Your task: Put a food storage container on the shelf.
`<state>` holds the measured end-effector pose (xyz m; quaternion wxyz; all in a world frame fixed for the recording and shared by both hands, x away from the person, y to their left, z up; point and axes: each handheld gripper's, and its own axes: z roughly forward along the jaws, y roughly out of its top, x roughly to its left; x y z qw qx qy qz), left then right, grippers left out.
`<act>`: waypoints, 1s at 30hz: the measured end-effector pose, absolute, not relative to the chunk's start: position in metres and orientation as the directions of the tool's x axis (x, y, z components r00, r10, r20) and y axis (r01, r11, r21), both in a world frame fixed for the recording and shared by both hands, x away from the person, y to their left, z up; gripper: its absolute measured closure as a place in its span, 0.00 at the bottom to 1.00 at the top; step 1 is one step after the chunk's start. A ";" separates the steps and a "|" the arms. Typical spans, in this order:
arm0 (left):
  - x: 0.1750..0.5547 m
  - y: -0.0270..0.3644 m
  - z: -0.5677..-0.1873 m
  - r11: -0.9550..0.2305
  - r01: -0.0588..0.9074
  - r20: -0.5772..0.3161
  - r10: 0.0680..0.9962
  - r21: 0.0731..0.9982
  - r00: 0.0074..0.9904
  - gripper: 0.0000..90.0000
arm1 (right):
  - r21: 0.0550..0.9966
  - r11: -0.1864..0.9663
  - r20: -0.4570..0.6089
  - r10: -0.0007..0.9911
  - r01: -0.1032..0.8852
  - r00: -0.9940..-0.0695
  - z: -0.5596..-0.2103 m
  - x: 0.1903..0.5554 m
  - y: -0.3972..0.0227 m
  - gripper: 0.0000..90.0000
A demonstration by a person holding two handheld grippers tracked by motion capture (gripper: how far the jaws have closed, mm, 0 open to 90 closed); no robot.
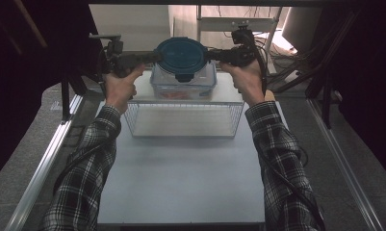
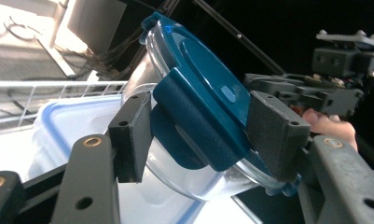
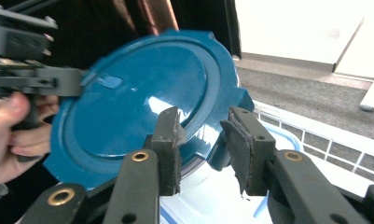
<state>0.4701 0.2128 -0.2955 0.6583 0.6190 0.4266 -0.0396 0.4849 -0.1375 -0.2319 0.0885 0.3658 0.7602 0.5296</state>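
Fingers of both grippers, left gripper [image 1: 154, 57] and right gripper [image 1: 211, 55], pinch opposite lid latches of the round container [image 1: 182, 55], held above a lidded box [image 1: 183, 85]; setting it down remains.

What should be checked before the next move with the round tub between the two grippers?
1. Left gripper jaws straddle the lid's clasp: ok.
2. Left jaws actually pressing on that clasp: cannot tell.
3. Right gripper jaws sit either side of the lid rim: ok; firm pinch: cannot tell.
4. Lid sits on the round tub: ok.
5. Round tub is above the clear box: ok; resting on it or lifted off: cannot tell.
6. Near half of the wire basket has room to set something down: ok.
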 end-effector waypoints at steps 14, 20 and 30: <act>0.437 0.210 -0.260 0.088 0.415 -0.336 0.745 0.905 0.576 0.66 | 0.877 0.177 0.237 0.649 0.446 -0.723 -0.232 0.477 -0.141 0.76; 0.416 0.213 -0.271 0.003 0.390 -0.264 0.740 0.921 0.619 0.85 | 0.878 0.203 0.224 0.628 0.434 -0.746 -0.237 0.466 -0.144 0.86; 0.428 0.198 -0.280 -0.048 0.437 -0.256 0.752 0.898 0.608 0.94 | 0.876 0.248 0.162 0.657 0.414 -0.736 -0.253 0.460 -0.137 0.93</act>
